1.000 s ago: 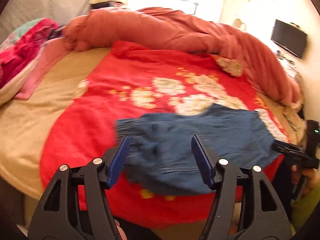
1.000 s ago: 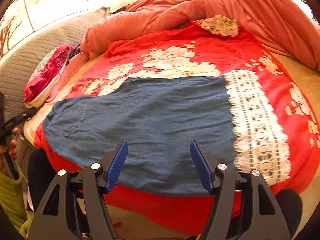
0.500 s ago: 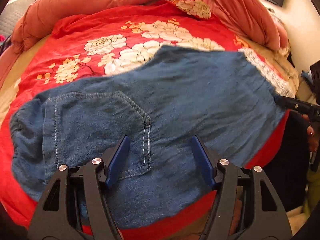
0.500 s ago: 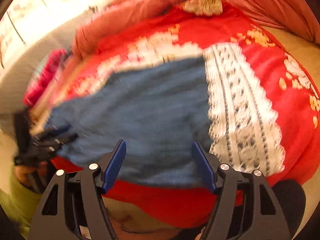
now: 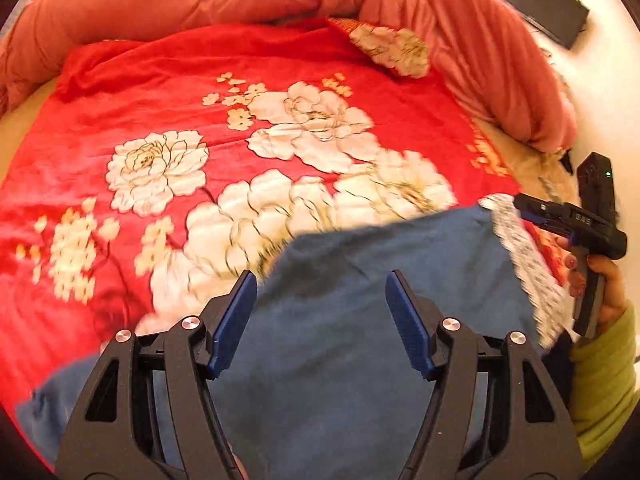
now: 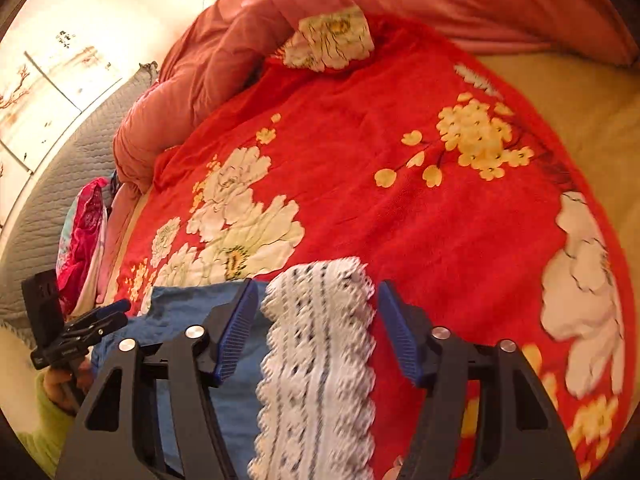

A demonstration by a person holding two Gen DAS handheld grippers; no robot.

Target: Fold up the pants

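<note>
With both tools spread wide and gripping nothing, the blue pants (image 5: 360,320) lie loose at the near edge of the red blanket (image 5: 200,100). The left gripper (image 5: 320,320) hovers over denim, the right gripper (image 6: 316,320) over the lace hem (image 6: 320,340); a shallow pinch there could take lace alone and skew the fold.

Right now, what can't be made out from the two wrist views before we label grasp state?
- Left wrist view: the pants near edge is hidden behind the left gripper body and cut off by the frame.
- Right wrist view: the lace hem is motion-blurred; contact with the right gripper cannot be judged.
- Waistband: not identifiable in either view.
</note>
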